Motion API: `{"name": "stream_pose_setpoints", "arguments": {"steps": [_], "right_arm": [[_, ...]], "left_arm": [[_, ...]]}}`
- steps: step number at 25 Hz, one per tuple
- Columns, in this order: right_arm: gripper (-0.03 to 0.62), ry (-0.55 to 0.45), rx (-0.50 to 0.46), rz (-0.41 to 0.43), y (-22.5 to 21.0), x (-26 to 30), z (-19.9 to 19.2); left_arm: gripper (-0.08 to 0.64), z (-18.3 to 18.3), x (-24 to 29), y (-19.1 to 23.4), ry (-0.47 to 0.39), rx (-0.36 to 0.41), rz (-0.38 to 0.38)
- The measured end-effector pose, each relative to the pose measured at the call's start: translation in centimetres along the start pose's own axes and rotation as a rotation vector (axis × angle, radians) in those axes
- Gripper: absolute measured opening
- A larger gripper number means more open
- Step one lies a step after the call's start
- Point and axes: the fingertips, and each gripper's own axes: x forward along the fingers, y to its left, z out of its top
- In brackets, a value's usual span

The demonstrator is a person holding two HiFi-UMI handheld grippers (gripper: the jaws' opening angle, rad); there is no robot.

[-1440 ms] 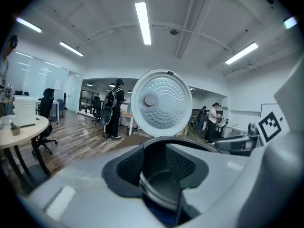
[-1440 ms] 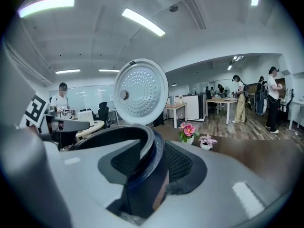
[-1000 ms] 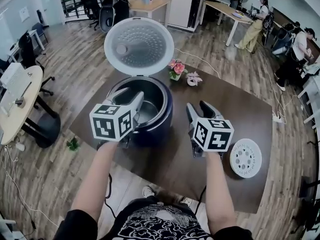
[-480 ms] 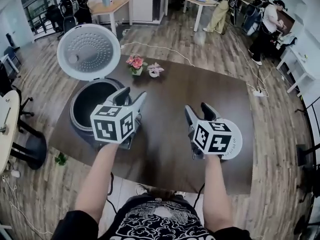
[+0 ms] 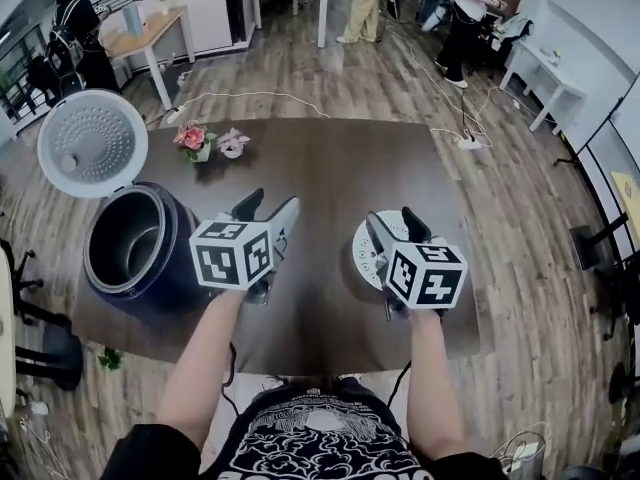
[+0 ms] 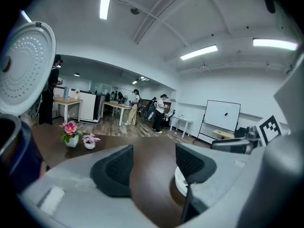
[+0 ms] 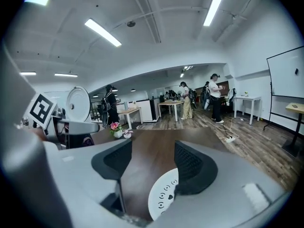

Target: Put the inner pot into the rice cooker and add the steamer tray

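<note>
The dark blue rice cooker (image 5: 140,268) stands at the table's left end with its white lid (image 5: 92,143) up. The grey inner pot (image 5: 122,253) sits inside it. A white steamer tray (image 5: 365,256) with holes lies flat on the table, partly hidden under my right gripper (image 5: 391,220). In the right gripper view the steamer tray (image 7: 164,196) shows low between the open jaws of the right gripper (image 7: 153,167), untouched. My left gripper (image 5: 270,208) hovers open over bare table to the right of the cooker. The left gripper (image 6: 153,167) holds nothing, with the steamer tray (image 6: 179,180) behind its right jaw.
Two small flower pots (image 5: 210,143) stand at the far side of the brown table (image 5: 320,168). A power strip and cable (image 5: 465,140) lie on the floor off the table's far right corner. People and desks are farther off in the office.
Both grippers have let go of the inner pot's rim and moved right, away from the cooker. The right gripper now hangs over the steamer tray. The head view has swung right.
</note>
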Motion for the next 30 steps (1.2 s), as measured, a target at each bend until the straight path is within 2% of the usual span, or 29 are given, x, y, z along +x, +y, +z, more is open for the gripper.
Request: {"name": "stream_pose_setpoints", "arguments": {"steps": [6, 15, 19, 30], "right_arm": [[0.287, 0.003, 0.049, -0.072, -6.0, -2.7, -1.3], [0.302, 0.055, 0.113, -0.096, -12.5, -4.9, -4.8], [0.302, 0.104, 0.133, -0.072, -14.6, -5.0, -7.0], [0.301, 0.238, 0.178, -0.008, -19.1, -2.8, -12.5]], "left_arm": [[0.286, -2.9, 3.8, -5.1, 0.049, -0.027, -0.087], [0.295, -7.9, 8.0, -10.2, 0.153, -0.056, -0.158], [0.295, -10.5, 8.9, -11.3, 0.204, -0.081, -0.141], [0.295, -16.3, 11.7, -12.5, 0.314, -0.215, -0.071]]}}
